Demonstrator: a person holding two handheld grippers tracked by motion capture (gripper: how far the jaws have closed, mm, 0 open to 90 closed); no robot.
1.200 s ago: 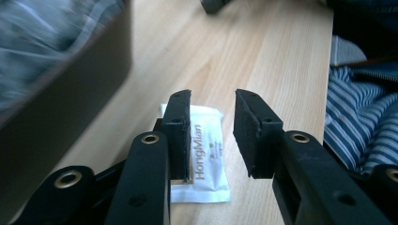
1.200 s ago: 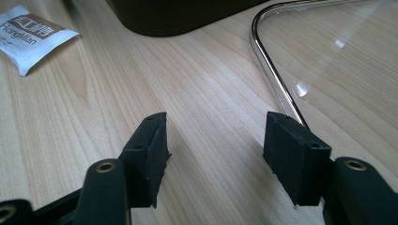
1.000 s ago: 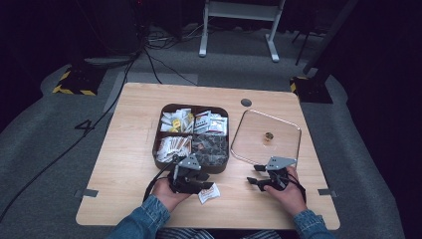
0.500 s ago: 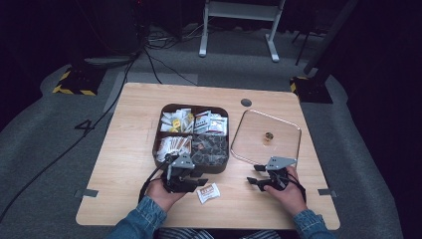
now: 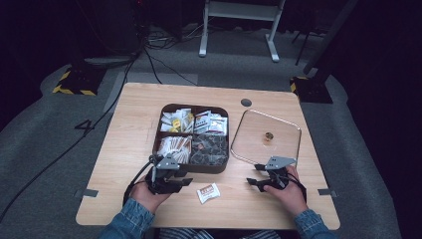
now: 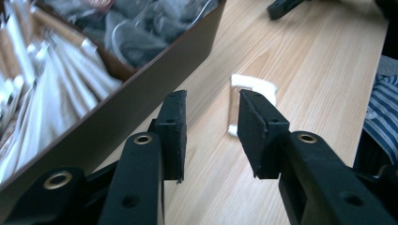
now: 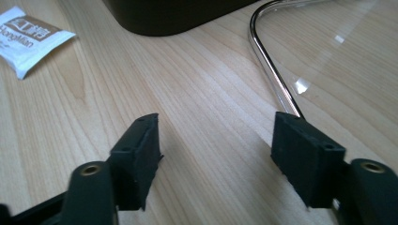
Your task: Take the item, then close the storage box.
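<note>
A small white sachet (image 5: 208,192) with a brown label lies flat on the table between my two grippers. My left gripper (image 5: 187,181) is to its left, jaws open and empty. In the left gripper view the gripper (image 6: 211,101) points at the sachet (image 6: 251,91), which lies a little beyond the tips. My right gripper (image 5: 253,182) rests to the sachet's right. Its jaws have just been opening and stand wide with nothing between them. In the right gripper view the gripper (image 7: 216,126) hovers over bare wood, with the sachet (image 7: 28,35) far off at the upper left.
A dark brown four-compartment box (image 5: 196,169) of sachets and packets stands just behind the left gripper. A clear glass lid (image 5: 239,149) with a small knob lies right of it, its metal rim (image 7: 267,61) close to the right gripper. The table's front edge is near both hands.
My left gripper has drawn back to the left, away from the sachet, which stays on the table. The right hand has kept its place.
</note>
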